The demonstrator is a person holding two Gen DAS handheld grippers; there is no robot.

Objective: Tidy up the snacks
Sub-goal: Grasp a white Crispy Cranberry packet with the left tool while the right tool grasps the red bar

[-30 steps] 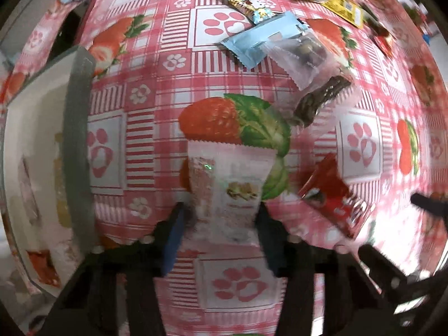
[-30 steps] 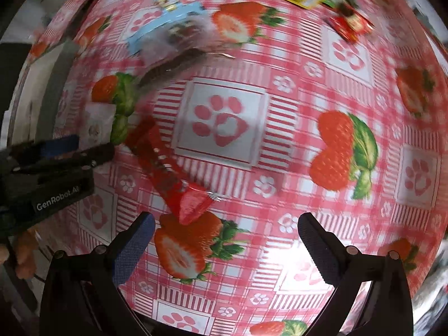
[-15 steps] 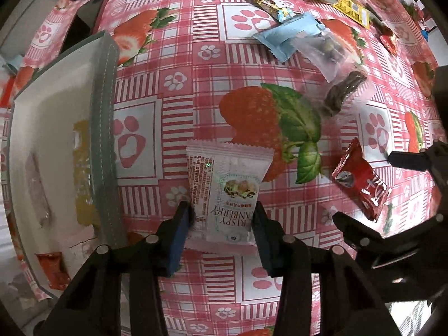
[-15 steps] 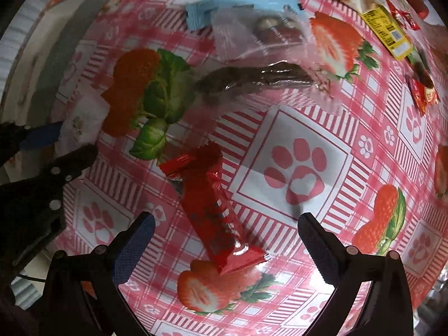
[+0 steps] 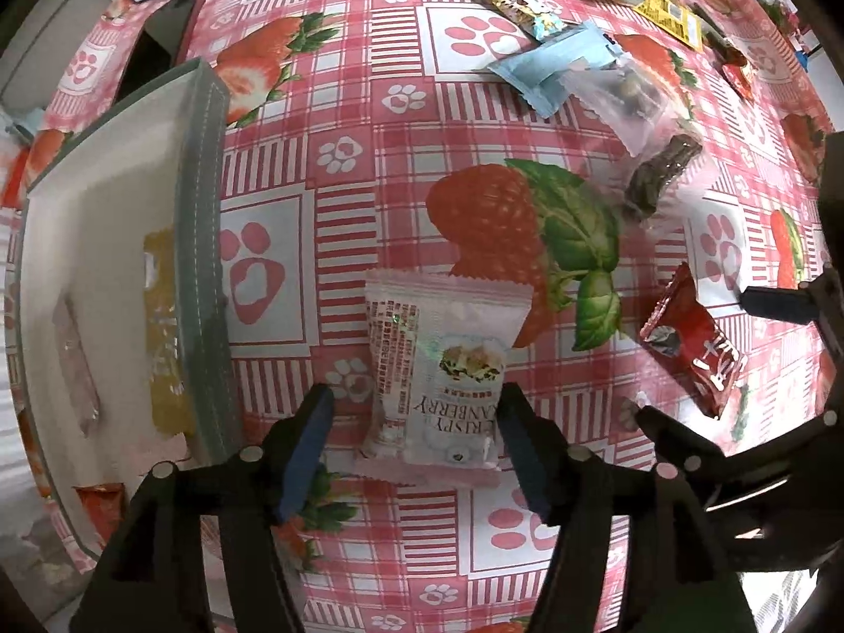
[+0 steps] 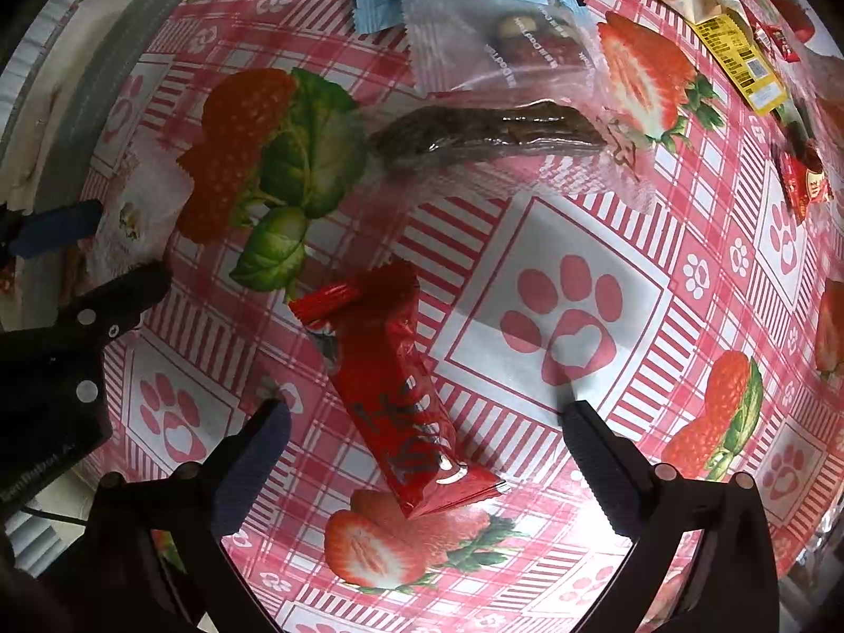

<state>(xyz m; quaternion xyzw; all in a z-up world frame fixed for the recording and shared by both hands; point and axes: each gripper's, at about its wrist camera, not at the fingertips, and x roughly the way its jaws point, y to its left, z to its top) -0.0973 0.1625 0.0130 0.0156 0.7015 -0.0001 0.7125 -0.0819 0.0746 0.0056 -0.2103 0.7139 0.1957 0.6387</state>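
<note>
A white cranberry snack packet (image 5: 438, 380) lies flat on the strawberry tablecloth between the fingers of my left gripper (image 5: 414, 448). Those jaws are opening: the left pad stands clear of the packet and the right pad sits at its edge without squeezing it. A red snack packet (image 6: 395, 395) lies slanted on the cloth between the wide-open fingers of my right gripper (image 6: 427, 448), touching neither pad. The left wrist view has the same red packet (image 5: 691, 348) to the right, with the right gripper's black fingers (image 5: 770, 303) around it.
A grey-walled box (image 5: 203, 264) stands just left of the white packet, with a yellow packet (image 5: 163, 327) and other snacks inside. Farther back lie a blue packet (image 5: 548, 63), a clear nut packet (image 5: 627, 95), a dark bar (image 6: 485, 132) and a yellow sachet (image 6: 738, 58).
The left gripper's jaws have spread and let go of the white packet, which now rests on the cloth. The right gripper has moved over the red packet and straddles it.
</note>
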